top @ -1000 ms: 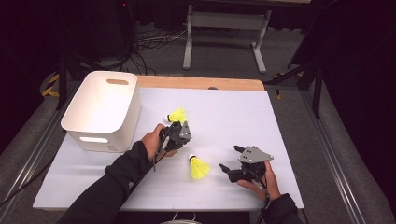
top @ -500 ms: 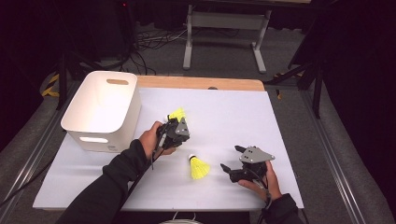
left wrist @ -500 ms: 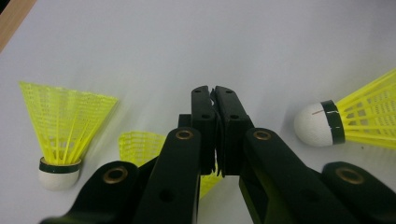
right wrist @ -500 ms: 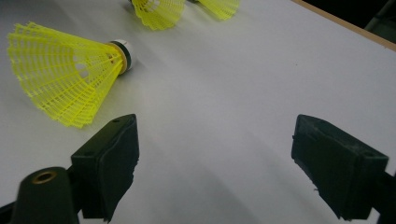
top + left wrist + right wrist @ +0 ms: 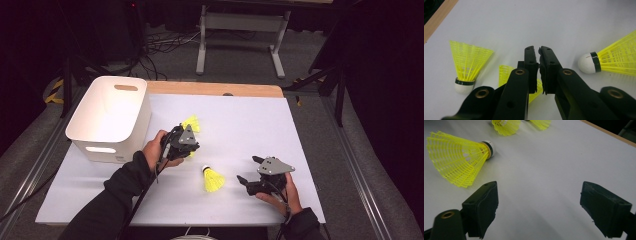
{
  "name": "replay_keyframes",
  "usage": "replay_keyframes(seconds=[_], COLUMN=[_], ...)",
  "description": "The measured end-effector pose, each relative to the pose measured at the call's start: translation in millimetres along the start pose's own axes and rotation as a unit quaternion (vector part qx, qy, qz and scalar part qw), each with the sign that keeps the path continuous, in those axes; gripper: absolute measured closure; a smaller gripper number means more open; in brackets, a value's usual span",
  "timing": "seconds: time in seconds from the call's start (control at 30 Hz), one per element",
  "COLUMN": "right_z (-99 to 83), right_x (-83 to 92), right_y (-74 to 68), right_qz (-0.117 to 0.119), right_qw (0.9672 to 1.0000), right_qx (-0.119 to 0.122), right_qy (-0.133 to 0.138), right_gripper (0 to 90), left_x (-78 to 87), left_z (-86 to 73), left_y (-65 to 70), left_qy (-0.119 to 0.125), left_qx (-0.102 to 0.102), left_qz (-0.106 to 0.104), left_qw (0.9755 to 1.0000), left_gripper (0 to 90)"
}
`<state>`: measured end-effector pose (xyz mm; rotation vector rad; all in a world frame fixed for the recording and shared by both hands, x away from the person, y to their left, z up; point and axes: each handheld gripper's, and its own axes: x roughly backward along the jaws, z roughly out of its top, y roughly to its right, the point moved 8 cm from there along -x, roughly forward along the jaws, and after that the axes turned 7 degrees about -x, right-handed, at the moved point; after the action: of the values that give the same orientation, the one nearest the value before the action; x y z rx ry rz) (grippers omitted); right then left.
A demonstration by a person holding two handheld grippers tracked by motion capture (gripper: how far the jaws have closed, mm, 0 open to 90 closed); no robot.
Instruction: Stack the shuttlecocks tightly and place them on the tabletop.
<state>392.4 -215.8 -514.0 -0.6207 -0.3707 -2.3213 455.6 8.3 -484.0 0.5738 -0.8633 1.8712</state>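
White tabletop: the left gripper (image 5: 539, 53), jaws nearly together and just parting, is gripping a yellow shuttlecock's skirt (image 5: 535, 88) right of the white bin (image 5: 107, 117). Next comes carrying it into the bin, while the right gripper (image 5: 539, 207), jaws apart, is waiting near another shuttlecock (image 5: 459, 155).

This looks like a lab or recording studio set up for test work. A desk (image 5: 240, 115) with a white sheet over its wooden top stands on grey carpet amid black curtains, with loose cables (image 5: 165, 42) on the floor behind it, a metal stand's legs (image 5: 240, 45) beyond, and yellow-black hazard tape (image 5: 52, 95) at the left.
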Motion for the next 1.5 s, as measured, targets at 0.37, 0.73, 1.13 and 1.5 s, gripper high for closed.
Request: replay_keyframes(seconds=[0.37, 0.73, 1.13, 1.5], right_z=[0.6, 2.8, 4.1, 5.0], right_x=[0.7, 2.4, 3.4, 3.3], right_y=[0.9, 1.0, 1.2, 0.9], right_qz=[-0.005, -0.006, -0.006, -0.007], right_qw=[1.0000, 0.9999, 0.9999, 0.9999], right_qx=[0.001, 0.001, -0.002, -0.006], right_qy=[0.002, 0.008, 0.011, 0.011], right_gripper=[16.2, 16.2, 16.2, 16.2], left_x=[22.4, 46.5, 74.4, 92.6], left_z=[2.5, 1.6, -5.6, -20.7], left_y=[-2.0, -3.8, 0.7, 8.5], left_qy=[0.028, 0.065, 0.099, 0.123], left_qx=[-0.003, -0.015, -0.024, -0.033], left_qz=[0.022, 0.052, 0.081, 0.094], left_qw=[0.9994, 0.9964, 0.9915, 0.9874], left_gripper=[81.3, 78.6, 74.6, 68.3])
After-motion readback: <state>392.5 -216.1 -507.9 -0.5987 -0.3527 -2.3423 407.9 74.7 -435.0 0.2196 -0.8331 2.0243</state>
